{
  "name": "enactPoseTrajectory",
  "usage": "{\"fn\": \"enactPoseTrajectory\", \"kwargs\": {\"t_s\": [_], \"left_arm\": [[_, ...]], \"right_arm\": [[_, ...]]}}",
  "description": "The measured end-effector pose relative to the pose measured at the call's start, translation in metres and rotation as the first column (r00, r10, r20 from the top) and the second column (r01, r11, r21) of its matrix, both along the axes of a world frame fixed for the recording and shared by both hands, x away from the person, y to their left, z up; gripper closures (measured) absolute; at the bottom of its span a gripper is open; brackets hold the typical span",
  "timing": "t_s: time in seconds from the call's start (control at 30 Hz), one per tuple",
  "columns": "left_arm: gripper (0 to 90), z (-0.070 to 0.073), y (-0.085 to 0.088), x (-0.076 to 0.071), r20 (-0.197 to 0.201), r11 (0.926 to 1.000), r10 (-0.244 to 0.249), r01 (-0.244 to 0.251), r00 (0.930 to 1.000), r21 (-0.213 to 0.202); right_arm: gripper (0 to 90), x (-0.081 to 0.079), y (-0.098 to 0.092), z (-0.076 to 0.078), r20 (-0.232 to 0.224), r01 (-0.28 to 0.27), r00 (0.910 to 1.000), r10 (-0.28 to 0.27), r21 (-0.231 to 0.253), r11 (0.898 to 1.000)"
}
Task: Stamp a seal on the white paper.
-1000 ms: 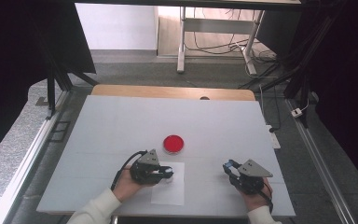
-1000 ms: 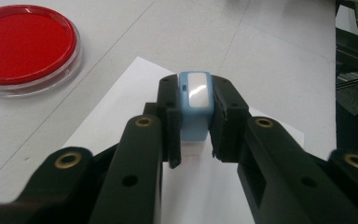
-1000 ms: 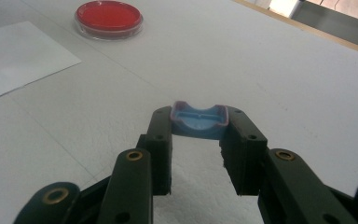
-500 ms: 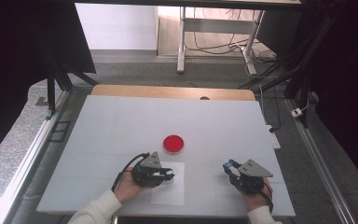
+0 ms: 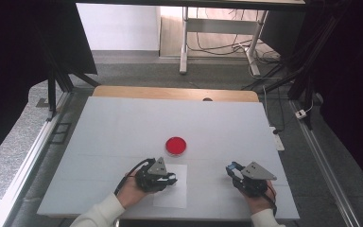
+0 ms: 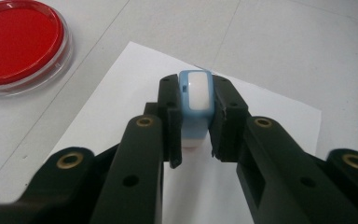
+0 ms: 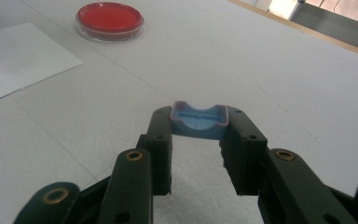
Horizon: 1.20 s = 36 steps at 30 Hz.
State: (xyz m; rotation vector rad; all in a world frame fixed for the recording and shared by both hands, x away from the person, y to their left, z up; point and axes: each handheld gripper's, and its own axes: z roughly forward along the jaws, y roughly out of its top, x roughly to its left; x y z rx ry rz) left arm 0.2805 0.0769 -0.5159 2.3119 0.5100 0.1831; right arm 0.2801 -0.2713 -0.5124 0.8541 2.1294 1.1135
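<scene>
My left gripper is shut on a small blue-and-white stamp-like block, held upright over a white sheet of paper. Whether its pinkish underside touches the sheet I cannot tell. In the high view the left gripper sits over the paper, near the table's front edge. My right gripper is shut on a shallow blue cap just above the table, and the high view shows this gripper at the front right. A round red dish lies beyond both grippers.
The white table top has a wooden strip along its far edge. In the right gripper view, the red dish and the paper lie at the upper left. Floor cables and table legs lie beyond.
The left gripper has crept slightly nearer over the paper. The right gripper has stayed put with the cap.
</scene>
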Motion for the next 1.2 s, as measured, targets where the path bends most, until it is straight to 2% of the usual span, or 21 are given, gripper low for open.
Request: {"fn": "enactPoseTrajectory", "kwargs": {"t_s": [0.3,1.2], "left_arm": [[75.8,0.0,-0.0013,-0.0023,0.015,0.9999,0.001,-0.002,0.9999,0.015],[75.8,0.0001,-0.0023,-0.002,0.018,0.9997,-0.003,0.003,0.9998,0.024]], "right_arm": [[64.8,-0.0009,0.0003,0.0004,0.002,-0.001,1.0,0.001,-0.002,1.0],[64.8,-0.0019,0.0013,0.0006,0.005,-0.003,1.0,0.003,0.001,1.0]]}}
